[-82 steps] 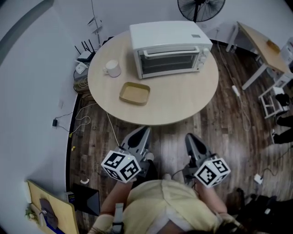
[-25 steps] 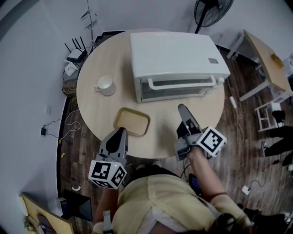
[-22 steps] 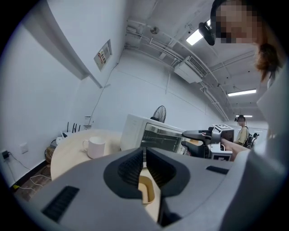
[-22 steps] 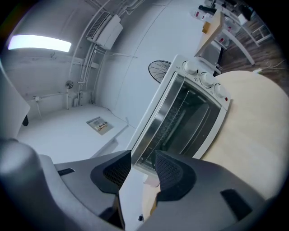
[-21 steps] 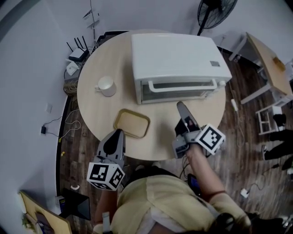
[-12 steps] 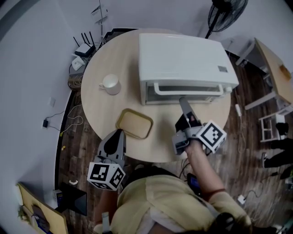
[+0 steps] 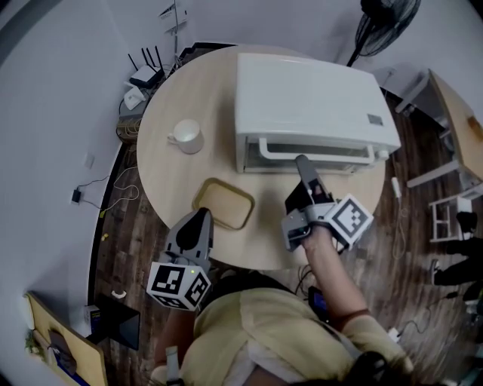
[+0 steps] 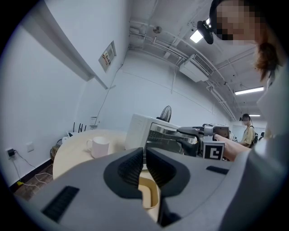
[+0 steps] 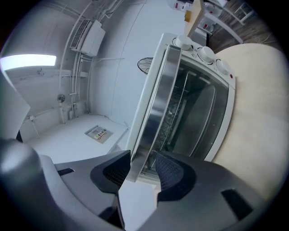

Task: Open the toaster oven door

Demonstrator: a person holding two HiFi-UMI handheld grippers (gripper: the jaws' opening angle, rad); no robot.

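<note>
A white toaster oven [image 7: 313, 105] stands on the round wooden table [image 7: 170, 170], its glass door [image 9: 198, 113] closed. My right gripper [image 7: 301, 160] reaches to the door's metal handle [image 7: 317, 148] near its middle. In the right gripper view the handle [image 9: 156, 103] runs between the two jaws of that gripper [image 9: 142, 169]; it lies against the left pad and a narrow gap shows at the right pad. My left gripper [image 7: 202, 216] hangs at the table's near edge beside the tray, jaws together and empty. It appears again in the left gripper view [image 8: 145, 164].
A white mug [image 7: 187, 136] stands left of the oven. A tan tray [image 7: 223, 203] lies near the table's front edge. A fan [image 7: 389, 19] stands behind the table, a router [image 7: 143, 75] and cables lie on the floor at the left, and a desk [image 7: 460, 113] is at the right.
The person stepped up to the table. My right gripper rose from beside the body and moved forward until its jaws straddled the oven handle. The left gripper stayed low at the table edge.
</note>
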